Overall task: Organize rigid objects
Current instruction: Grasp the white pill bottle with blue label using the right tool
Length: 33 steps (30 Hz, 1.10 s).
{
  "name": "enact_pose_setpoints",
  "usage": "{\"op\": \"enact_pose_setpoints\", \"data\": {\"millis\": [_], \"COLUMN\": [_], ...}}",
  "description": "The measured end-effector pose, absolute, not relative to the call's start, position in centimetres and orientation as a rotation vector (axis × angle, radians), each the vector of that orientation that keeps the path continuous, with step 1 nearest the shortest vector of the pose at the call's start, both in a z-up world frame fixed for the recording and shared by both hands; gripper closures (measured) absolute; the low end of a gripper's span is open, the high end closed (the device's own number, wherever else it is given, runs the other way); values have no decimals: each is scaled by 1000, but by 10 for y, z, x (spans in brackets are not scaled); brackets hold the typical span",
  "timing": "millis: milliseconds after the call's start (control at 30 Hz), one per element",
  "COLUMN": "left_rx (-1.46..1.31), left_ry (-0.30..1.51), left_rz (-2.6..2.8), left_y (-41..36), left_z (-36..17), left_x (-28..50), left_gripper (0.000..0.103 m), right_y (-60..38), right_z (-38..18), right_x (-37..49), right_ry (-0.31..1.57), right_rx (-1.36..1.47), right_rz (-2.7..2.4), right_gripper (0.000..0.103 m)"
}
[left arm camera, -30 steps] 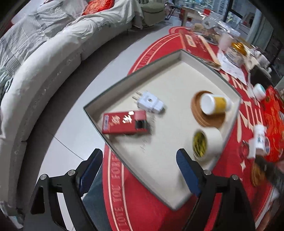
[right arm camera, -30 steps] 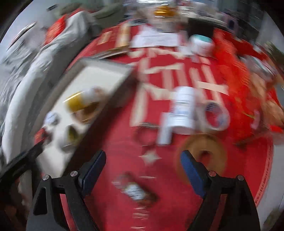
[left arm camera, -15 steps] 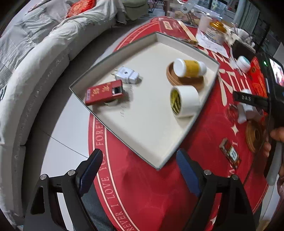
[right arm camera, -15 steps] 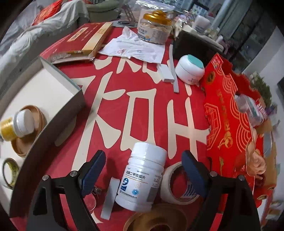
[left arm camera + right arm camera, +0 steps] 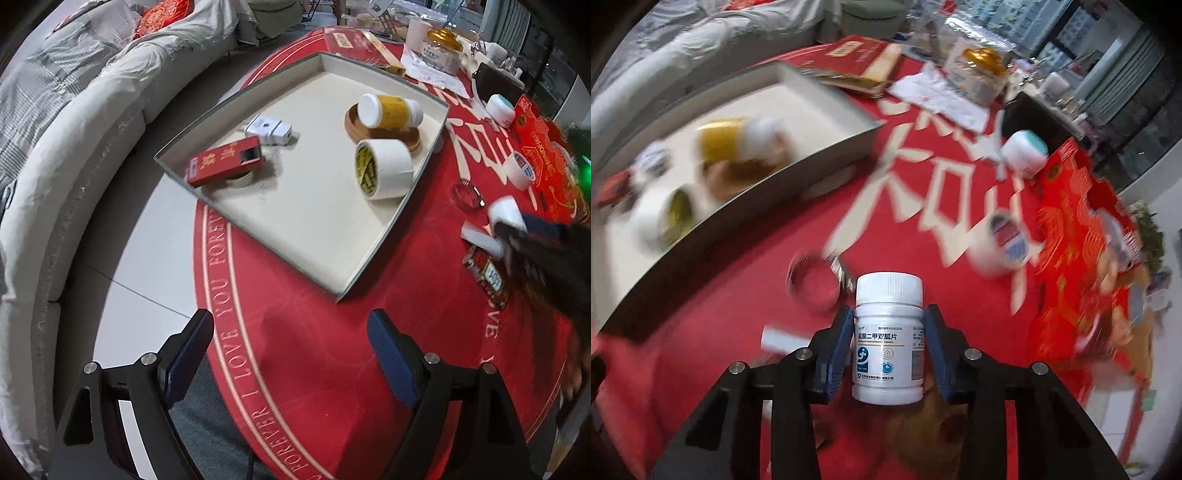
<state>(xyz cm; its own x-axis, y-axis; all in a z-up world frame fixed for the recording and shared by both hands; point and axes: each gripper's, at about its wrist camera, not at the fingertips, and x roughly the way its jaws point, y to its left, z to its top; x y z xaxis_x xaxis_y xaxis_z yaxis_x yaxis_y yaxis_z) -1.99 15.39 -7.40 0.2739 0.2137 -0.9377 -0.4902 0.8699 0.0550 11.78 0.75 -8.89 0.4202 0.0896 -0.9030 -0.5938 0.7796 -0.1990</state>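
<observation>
Right wrist view showed the right tongs [image 5: 889, 345], which had just been closing, clamped on the white bottle [image 5: 888, 338], held above the red table [image 5: 746, 295]. Tray [image 5: 738, 221] edge ran at ten o'clock, open cloth between. Left tongs [image 5: 290, 354] stood apart over the table's near rim, tray corner [image 5: 338, 291] at twelve.

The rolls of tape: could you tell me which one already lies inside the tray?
The cream roll with the yellow core, lying inside the tray beside the yellow bottle. The white roll with the red-blue label sits outside on the red cloth.
</observation>
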Motion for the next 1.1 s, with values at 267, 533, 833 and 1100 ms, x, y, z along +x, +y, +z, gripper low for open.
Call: {"op": "enact_pose_setpoints", "data": {"millis": [267, 533, 833, 1100], "left_rx": [-240, -269, -314, -254], "left_ry": [1207, 1247, 1276, 1266], "left_rz": [408, 308, 345, 272], "left_y": [130, 93, 104, 81], "left_z": [-70, -83, -91, -90], "left_x": [-16, 12, -7, 10], "left_gripper": [16, 16, 16, 16], "right_y": [-32, -82, -24, -65], "right_z": [-76, -73, -87, -102], "right_x": [78, 85, 88, 88], "right_ry": [1171, 1178, 1229, 1356], "right_rx": [-243, -169, -198, -108], "right_rz": [580, 462, 612, 499], "right_gripper": [31, 20, 24, 62]}}
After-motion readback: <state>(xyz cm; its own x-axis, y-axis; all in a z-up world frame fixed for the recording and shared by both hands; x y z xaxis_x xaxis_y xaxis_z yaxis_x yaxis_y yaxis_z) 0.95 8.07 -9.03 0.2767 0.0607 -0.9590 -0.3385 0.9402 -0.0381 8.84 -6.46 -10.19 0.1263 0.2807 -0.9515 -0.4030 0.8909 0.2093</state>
